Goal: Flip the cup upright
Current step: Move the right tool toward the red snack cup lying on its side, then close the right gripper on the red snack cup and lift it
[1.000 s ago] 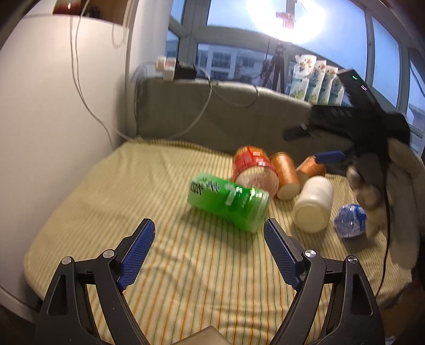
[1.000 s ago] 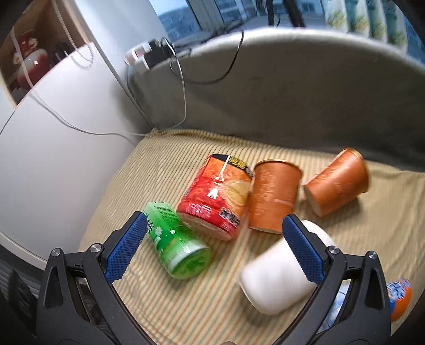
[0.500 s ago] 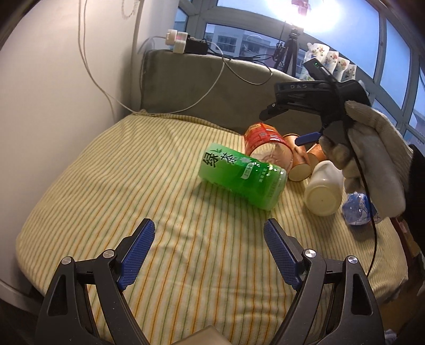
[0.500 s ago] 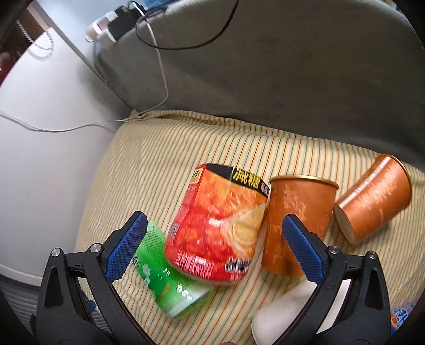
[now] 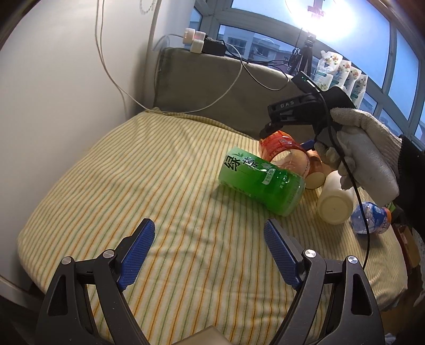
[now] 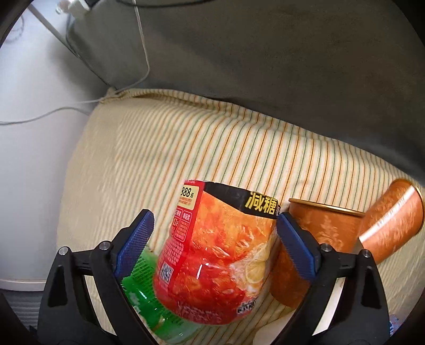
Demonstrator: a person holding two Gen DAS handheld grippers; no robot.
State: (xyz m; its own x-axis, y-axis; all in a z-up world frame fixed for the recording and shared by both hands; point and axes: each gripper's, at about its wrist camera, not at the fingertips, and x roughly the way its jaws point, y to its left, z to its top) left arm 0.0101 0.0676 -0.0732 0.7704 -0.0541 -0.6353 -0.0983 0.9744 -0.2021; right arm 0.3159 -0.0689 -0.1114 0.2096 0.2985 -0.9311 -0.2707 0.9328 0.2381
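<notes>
Two tongs: right tongs [image 6: 213,231] apart, straddling red cup [image 6: 212,254]; left tongs [image 5: 208,241] apart, well short.
Cup axis: lying, rim nearward.

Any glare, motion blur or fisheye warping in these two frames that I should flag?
Left wrist view: strong glare from the lamp at the window, and the wall bows at the edges; the green cup is sharp. Right wrist view: no glare; the striped cloth smears at left, while the red cup is fairly sharp.
</notes>
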